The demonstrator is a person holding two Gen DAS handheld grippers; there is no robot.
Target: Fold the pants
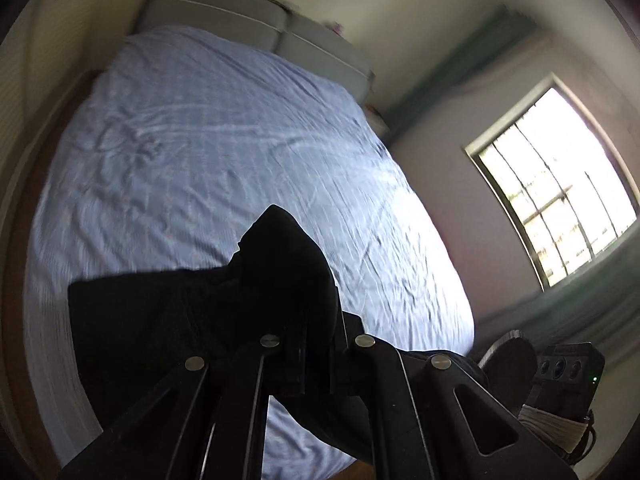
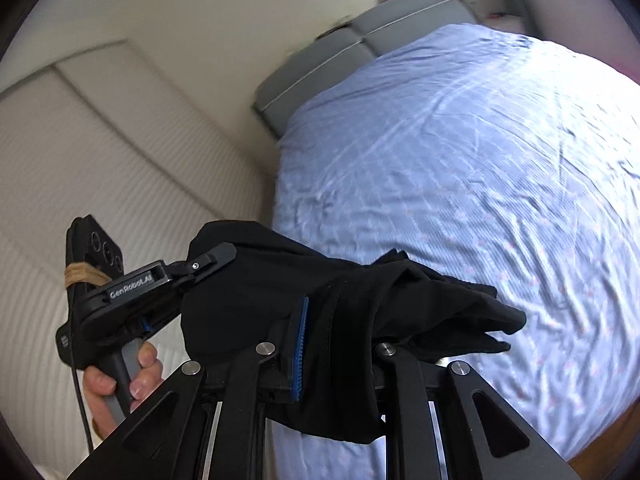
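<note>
The black pants [image 1: 168, 320] hang bunched between both grippers, held above the near end of the bed. My left gripper [image 1: 310, 344] is shut on the pants' fabric, which covers its fingers. My right gripper [image 2: 332, 344] is shut on another part of the pants [image 2: 360, 304]; one blue-padded finger [image 2: 300, 348] shows under the cloth. In the right wrist view the left gripper [image 2: 208, 260] appears at the left, held by a hand, its tips buried in the black cloth. In the left wrist view part of the right gripper's body [image 1: 560, 380] shows at the lower right.
A bed with a wrinkled light blue sheet [image 1: 208, 152] fills the middle, with a grey padded headboard [image 1: 248, 28] at the far end. A bright barred window [image 1: 560, 192] is on the right wall. A white ribbed wardrobe [image 2: 100, 168] stands to the bed's left.
</note>
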